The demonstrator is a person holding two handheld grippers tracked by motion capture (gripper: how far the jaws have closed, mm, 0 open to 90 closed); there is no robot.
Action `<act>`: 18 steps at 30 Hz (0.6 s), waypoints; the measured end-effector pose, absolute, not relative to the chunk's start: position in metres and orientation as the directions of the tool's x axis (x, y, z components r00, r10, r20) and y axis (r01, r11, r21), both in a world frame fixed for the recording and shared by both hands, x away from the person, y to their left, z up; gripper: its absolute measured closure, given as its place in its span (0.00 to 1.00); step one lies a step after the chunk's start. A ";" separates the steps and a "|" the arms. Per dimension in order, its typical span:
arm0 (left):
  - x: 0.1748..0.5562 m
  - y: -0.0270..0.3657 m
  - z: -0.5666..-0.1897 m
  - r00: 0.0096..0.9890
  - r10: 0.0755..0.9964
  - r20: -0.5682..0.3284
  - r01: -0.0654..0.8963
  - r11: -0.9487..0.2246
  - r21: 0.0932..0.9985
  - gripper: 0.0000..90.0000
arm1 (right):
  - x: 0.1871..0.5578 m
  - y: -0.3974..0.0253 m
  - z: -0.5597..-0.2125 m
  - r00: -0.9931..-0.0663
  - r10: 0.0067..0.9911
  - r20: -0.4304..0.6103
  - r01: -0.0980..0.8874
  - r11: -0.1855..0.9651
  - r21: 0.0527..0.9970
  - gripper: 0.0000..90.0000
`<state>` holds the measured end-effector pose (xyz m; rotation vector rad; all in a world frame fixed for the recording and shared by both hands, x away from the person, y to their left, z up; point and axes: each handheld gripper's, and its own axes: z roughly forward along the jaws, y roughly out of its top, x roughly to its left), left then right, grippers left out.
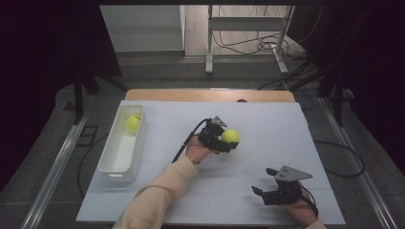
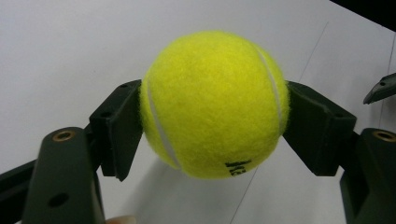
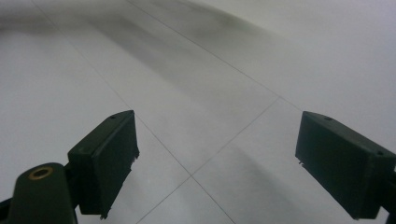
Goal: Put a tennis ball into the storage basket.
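I have the ball (image 2: 215, 102) clamped in my left gripper (image 1: 224, 140), a black pad pressed into each side of it. It sits near the middle of the tabletop (image 1: 267, 119), a little toward the far edge. A ball has no long axis to speak of; in the left gripper view its white seam curves down both flanks and dark print shows low on the near side. That view suggests it is lifted clear of the surface, with a shadow under it, though I cannot be sure. The gripper itself points toward the right edge.

My right gripper (image 1: 261, 192) is near the front right corner, jaws spread wide with nothing between them, aimed toward the left edge.

A second ball (image 1: 133, 123) lies in the far end of the white bin (image 1: 111, 164), which runs lengthwise along the left edge.

The tabletop is a white sheet with faint seam lines, laid over a wooden top whose strip shows at the far edge. Beyond it are grey floor, a metal frame (image 1: 248, 24), loose cables (image 1: 267, 45) and dark curtains at both sides.
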<state>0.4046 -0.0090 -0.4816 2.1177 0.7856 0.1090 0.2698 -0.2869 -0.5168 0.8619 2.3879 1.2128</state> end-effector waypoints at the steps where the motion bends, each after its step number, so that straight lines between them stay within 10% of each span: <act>1: 0.404 -0.009 -0.481 0.799 0.569 -0.193 0.494 -0.440 0.750 0.29 | 0.270 -0.287 -0.517 -0.764 0.645 -0.015 0.368 0.455 0.811 0.15; 18: 0.389 0.002 -0.470 0.810 0.560 -0.171 0.465 -0.439 0.769 0.29 | 0.270 -0.287 -0.517 -0.763 0.646 -0.019 0.366 0.456 0.811 0.15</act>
